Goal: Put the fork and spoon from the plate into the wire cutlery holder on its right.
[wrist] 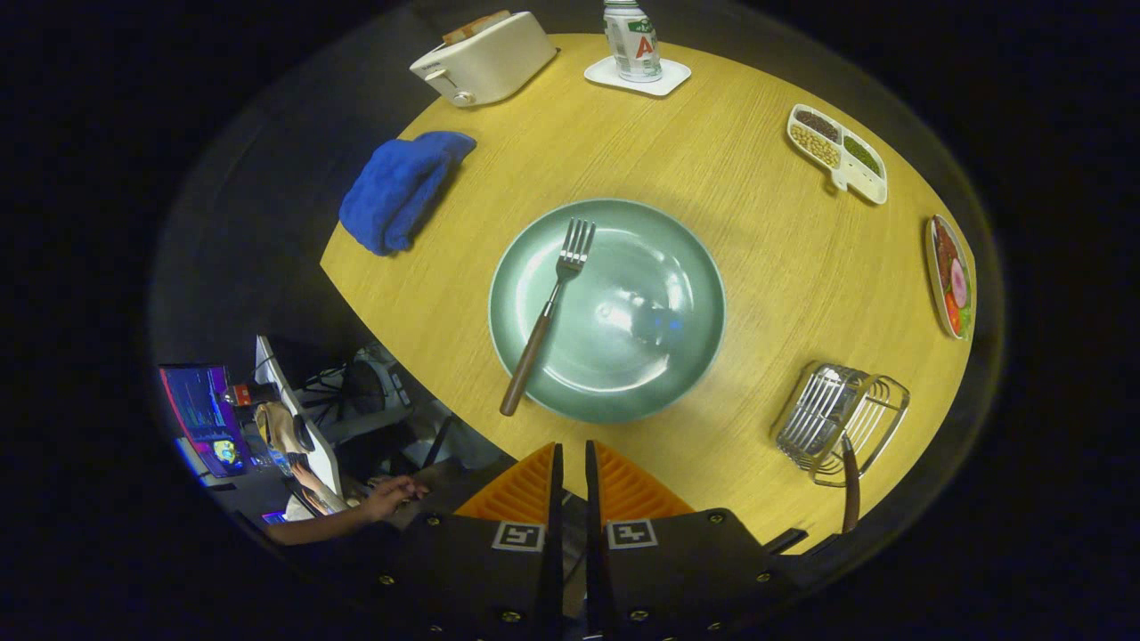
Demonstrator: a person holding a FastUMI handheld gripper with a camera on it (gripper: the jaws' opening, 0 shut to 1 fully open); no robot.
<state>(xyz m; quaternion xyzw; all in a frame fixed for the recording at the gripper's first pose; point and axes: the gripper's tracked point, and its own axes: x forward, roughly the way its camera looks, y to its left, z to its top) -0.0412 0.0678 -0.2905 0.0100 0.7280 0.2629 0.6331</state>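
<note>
At the bottom centre, the gripper (570, 476) hangs above the table edge, its orange fingers almost together and holding nothing. The fork (548, 312) lies on the green plate (686, 374) just ahead, in the middle of the frame. A brown handle already stands in the wire holder (837, 418) at lower right, probably the spoon. I think the best way is to open, come down over the fork's brown handle and pinch across it.

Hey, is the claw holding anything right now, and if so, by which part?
Nothing. The claw is shut and empty, short of the plate where the fork lies.
</note>
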